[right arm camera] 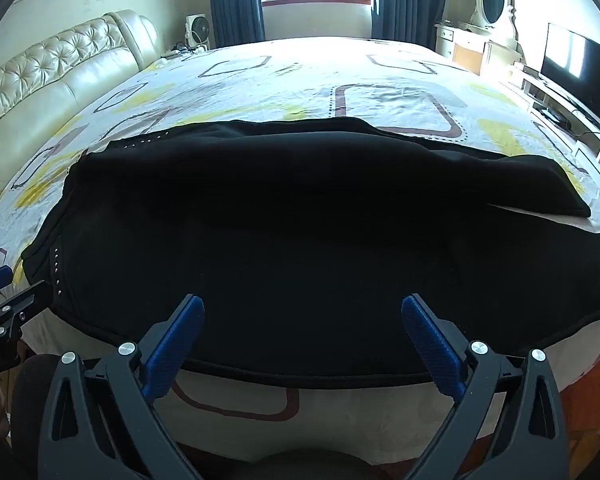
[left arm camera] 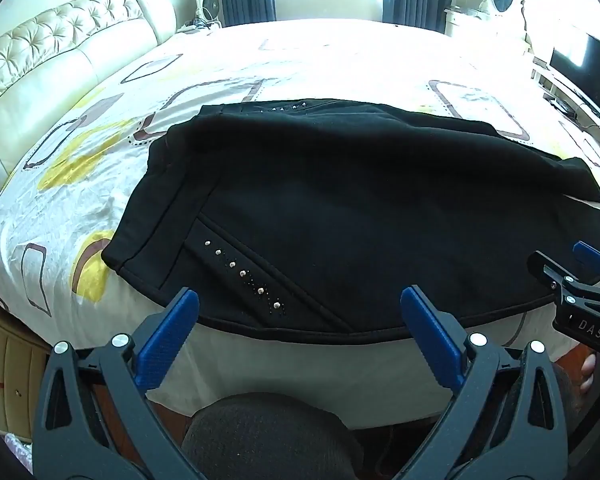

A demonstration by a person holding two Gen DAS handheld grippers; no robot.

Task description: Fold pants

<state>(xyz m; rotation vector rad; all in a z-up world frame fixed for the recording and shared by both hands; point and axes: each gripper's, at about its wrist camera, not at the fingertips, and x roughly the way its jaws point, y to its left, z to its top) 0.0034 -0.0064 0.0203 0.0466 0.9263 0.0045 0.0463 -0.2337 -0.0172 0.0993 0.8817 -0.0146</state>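
Bedding in a white, yellow and brown print covers the bed [right arm camera: 380, 76], whose far half in the left wrist view is washed out by window glare. Black pants [left arm camera: 340, 216] lie flat across the near part of it, their near hem following the mattress edge. The cloth is so dark, above all in the right wrist view, that folds and seams barely show; only a slanted row of small studs [left arm camera: 242, 274] marks a pocket on the left. At the right a fold of the fabric lies on top, and what is beneath it is hidden. A tufted cream headboard [left arm camera: 40, 60] is cut off at the left. The left gripper [left arm camera: 300, 312] and right gripper [right arm camera: 303, 320] hang over the near hem, jaws spread wide, nothing between them; whether the blue pads touch the cloth cannot be told.
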